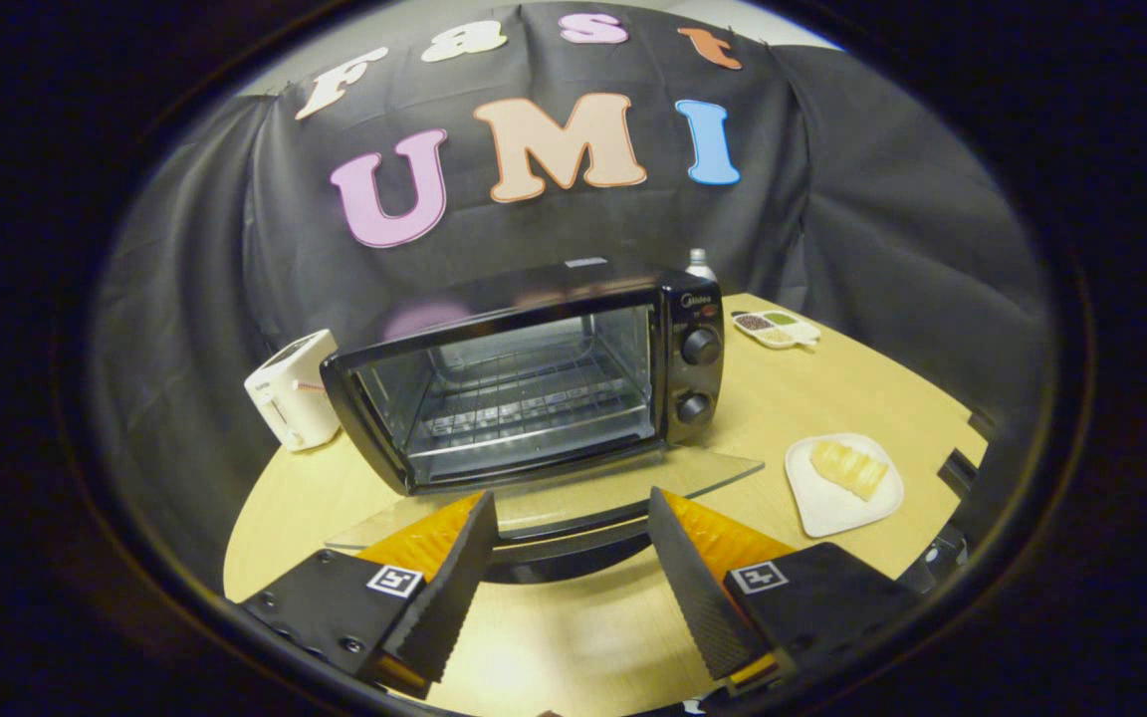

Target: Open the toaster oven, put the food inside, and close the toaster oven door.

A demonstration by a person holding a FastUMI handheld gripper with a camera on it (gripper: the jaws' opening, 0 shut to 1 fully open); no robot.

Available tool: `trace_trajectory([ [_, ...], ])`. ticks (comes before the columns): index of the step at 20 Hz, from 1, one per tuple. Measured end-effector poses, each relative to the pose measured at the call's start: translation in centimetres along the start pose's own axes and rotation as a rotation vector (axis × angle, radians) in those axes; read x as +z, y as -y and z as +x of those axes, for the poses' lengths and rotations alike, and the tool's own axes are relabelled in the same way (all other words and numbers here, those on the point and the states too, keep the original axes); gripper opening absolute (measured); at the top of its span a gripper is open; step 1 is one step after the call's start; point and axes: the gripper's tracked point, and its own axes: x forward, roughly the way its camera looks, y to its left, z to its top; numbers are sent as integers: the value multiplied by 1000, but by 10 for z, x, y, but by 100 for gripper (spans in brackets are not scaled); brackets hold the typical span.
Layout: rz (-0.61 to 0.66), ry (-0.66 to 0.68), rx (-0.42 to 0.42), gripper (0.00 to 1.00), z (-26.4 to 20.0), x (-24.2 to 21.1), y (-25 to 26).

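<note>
A black toaster oven [534, 383] stands on the wooden table [832, 398] with its glass door [573, 498] swung fully down and flat toward me. Its wire rack [524, 403] inside is bare. The door's black handle [554, 553] lies just ahead of my gripper [572, 533], between the fingertips but not pressed by them. My fingers [459, 573] are spread apart, so the gripper is open and holds nothing. To the right of the oven, a white square plate [837, 508] carries a pale yellow piece of food [849, 466].
A small white toaster [293, 388] sits left of the oven near the table's edge. Behind the oven on the right lies a small divided dish [776, 327] with condiments, and a bottle top [700, 263] shows beyond it. Dark gear [952, 478] sits at the right table edge.
</note>
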Motion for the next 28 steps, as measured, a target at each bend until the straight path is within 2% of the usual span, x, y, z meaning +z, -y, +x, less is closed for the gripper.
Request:
trace_trajectory([
  [4,-31,-117,-52,96,2,-36,13],
  [9,-34,-230,-56,96,16,-71,19],
  [14,3,-250,-90,97,20,-77,34],
  [17,-6,-255,-92,95,20,-75,33],
  [22,9,-299,-41,96,14,-57,41],
  [25,90,-261,-79,96,12,-25,79],
  [28,133,-250,-143,95,17,-4,139],
])
